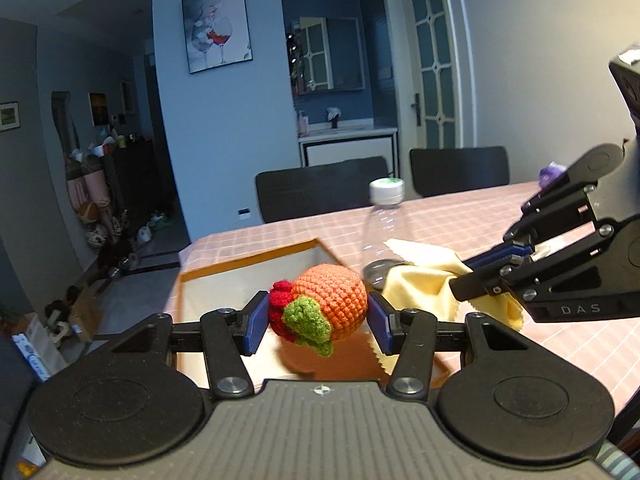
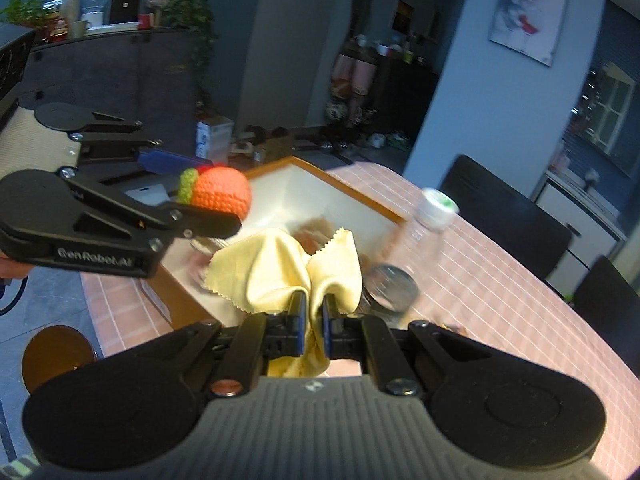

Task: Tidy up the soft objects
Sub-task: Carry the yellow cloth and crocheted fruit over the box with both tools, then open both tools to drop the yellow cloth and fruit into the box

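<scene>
My left gripper [image 1: 318, 318] is shut on an orange crocheted ball [image 1: 330, 300] with a green and red tuft, held in the air above the open wooden-rimmed box [image 1: 248, 260]. The same ball [image 2: 220, 194] shows in the right wrist view, between the left gripper's [image 2: 224, 196] fingers. My right gripper [image 2: 312, 326] is shut on a pale yellow cloth [image 2: 280, 268] with zigzag edges, which hangs over the near side of the box [image 2: 360, 198]. From the left wrist view the right gripper [image 1: 464, 276] comes in from the right with the cloth [image 1: 420, 280] bunched at its tips.
A clear plastic bottle [image 1: 384, 224] with a white cap and a glass jar [image 2: 386, 290] stand on the pink checked tablecloth [image 1: 480, 220] just right of the box. Dark chairs [image 1: 320, 192] line the far side of the table. A small purple thing [image 1: 552, 172] lies far right.
</scene>
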`<state>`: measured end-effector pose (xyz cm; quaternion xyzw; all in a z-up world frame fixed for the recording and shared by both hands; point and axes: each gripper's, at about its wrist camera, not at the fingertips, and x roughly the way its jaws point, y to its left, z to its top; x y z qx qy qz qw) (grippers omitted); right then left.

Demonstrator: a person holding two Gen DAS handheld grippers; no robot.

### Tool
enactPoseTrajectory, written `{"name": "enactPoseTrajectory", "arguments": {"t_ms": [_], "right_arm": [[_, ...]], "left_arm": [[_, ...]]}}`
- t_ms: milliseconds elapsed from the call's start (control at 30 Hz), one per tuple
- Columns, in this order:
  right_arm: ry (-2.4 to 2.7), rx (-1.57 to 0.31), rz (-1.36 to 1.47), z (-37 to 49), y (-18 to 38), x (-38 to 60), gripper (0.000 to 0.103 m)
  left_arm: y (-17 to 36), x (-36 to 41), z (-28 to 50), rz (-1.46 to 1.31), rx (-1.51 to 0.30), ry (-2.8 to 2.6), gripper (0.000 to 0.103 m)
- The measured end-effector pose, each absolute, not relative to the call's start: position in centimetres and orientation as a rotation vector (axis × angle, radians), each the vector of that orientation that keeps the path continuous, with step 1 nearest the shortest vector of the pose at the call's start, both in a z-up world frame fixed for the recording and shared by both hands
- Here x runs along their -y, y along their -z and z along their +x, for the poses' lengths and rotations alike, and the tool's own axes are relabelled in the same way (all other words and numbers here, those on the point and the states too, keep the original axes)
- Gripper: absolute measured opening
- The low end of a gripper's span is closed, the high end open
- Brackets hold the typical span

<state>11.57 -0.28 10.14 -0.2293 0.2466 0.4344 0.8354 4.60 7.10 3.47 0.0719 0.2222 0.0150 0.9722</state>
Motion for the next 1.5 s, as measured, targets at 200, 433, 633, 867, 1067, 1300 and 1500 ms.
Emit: {"name": "enactPoseTrajectory", "arguments": {"t_ms": [200, 433, 633, 867, 1067, 1300, 1500], "right_arm": [[-0.954, -0.520, -0.516, 14.1, -9.8, -3.5, 0.006], [-0.904, -0.542, -0.594, 17.6, -8.3, -8.5, 0.006], [-0.862, -0.600, -0.578, 21.4, -7.2, -12.7, 0.006], [-0.838, -0.622, -0.661, 24.1, -5.5, -16.3, 0.007], [-0.791, -0.691, -0.670, 26.3, -3.8, -18.0, 0.008], [-0.791, -0.735, -0.685, 26.5, -3.1, -17.8, 0.024], [-0.786, -0.732, -0.712, 26.2, -3.1, -17.7, 0.044]], "left_arm": [[-3.1, -10.7, 6.0, 0.154, -0.517, 0.000, 0.060], [-1.0, -12.8, 9.2, 0.213, -0.599, -0.017, 0.060], [0.1, -14.4, 11.8, 0.230, -0.619, -0.041, 0.060], [2.3, -14.5, 14.5, 0.403, -0.695, -0.026, 0.060], [3.1, -15.3, 16.0, 0.425, -0.754, -0.081, 0.060], [3.1, -15.8, 16.2, 0.386, -0.793, -0.089, 0.061], [2.8, -15.7, 15.6, 0.359, -0.820, -0.080, 0.066]]}}
